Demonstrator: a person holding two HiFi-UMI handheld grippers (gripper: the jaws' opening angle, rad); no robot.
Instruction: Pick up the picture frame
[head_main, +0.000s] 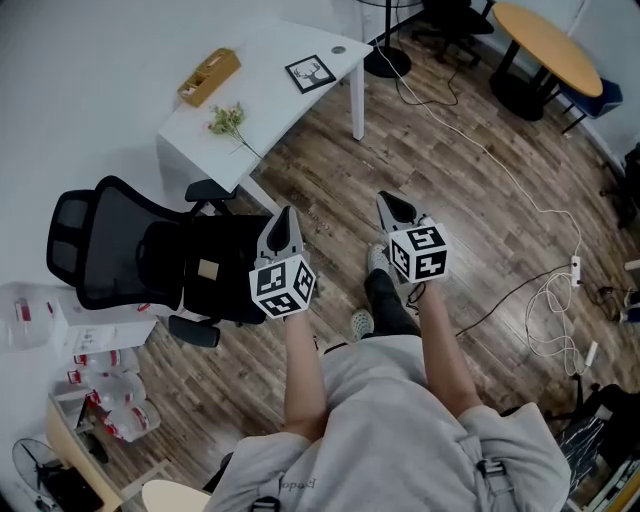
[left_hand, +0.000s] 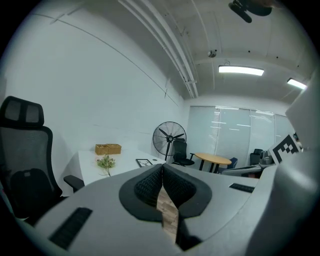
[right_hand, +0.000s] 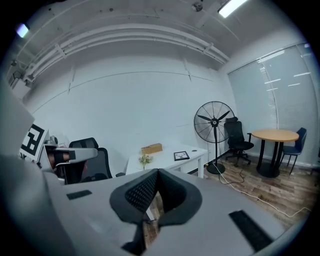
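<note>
The picture frame (head_main: 311, 73), black-edged with a light print, lies flat on the white table (head_main: 270, 100) near its right end; it also shows small in the left gripper view (left_hand: 144, 162) and the right gripper view (right_hand: 181, 156). My left gripper (head_main: 287, 214) is shut with nothing in it, held over the floor beside the black office chair (head_main: 150, 260). My right gripper (head_main: 392, 200) is shut and empty too, a little to the right of it. Both point toward the table and are well short of the frame.
On the table lie a wicker box (head_main: 209, 76) and a sprig of flowers (head_main: 230, 122). A standing fan (right_hand: 214, 120) is past the table's end, with a round wooden table (head_main: 548, 45) beyond. A white cable (head_main: 520, 190) runs across the wood floor. Bottles (head_main: 105, 390) sit at the lower left.
</note>
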